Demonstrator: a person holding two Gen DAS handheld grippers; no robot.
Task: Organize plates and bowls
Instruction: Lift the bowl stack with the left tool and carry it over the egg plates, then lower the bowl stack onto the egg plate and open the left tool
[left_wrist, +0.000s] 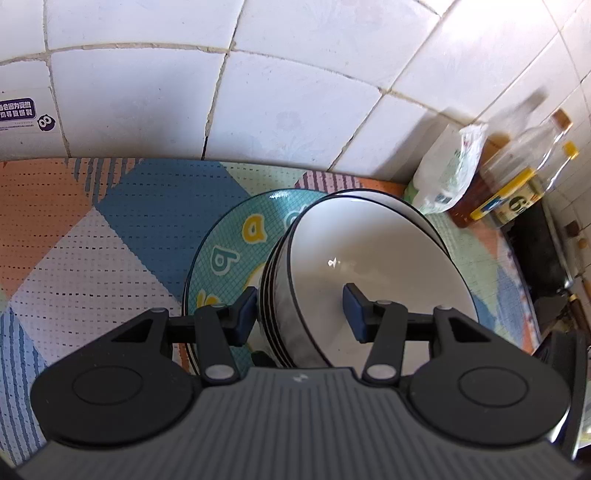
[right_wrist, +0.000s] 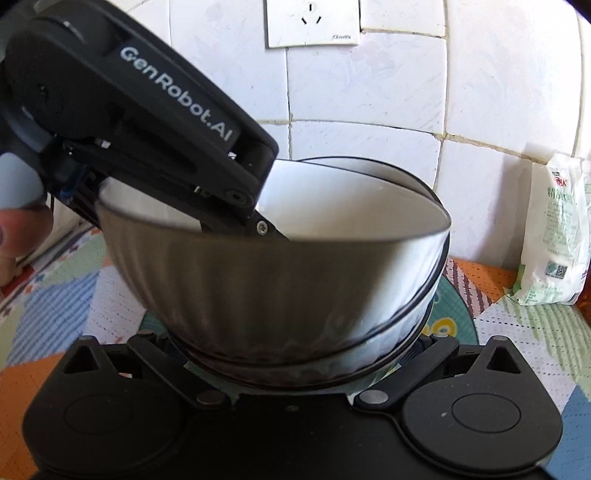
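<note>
**A:** What could go wrong here?

**B:** The stack of bowls (left_wrist: 369, 280) is tilted over the patterned plate (left_wrist: 229, 251), not sitting flat. The left gripper (left_wrist: 300, 314) straddles its near rim: one pad sits outside against the grey wall, the other inside the top bowl, so I judge it clamped on the stack. If that pinch slips, the bowls could slide apart or drop onto the plate and chip.

**B:** And the right gripper (right_wrist: 295, 343)?

**A:** Its fingers (right_wrist: 439, 343) reach either side of the stack's base, but the tips are hidden behind the bowls, so I cannot tell whether they press or stand clear. A nudge from below could tip the stack further.

**B:** Counts?

**A:** The rims suggest about four nested bowls, though I can't be sure. At least one plate lies on the mat (left_wrist: 110, 236); dark edges at its side hint at more beneath. One white bag (left_wrist: 448, 173) and two bottles (left_wrist: 517, 184) stand by the tiled wall (left_wrist: 295, 92), near the stack; a wide swing could knock them.
</note>
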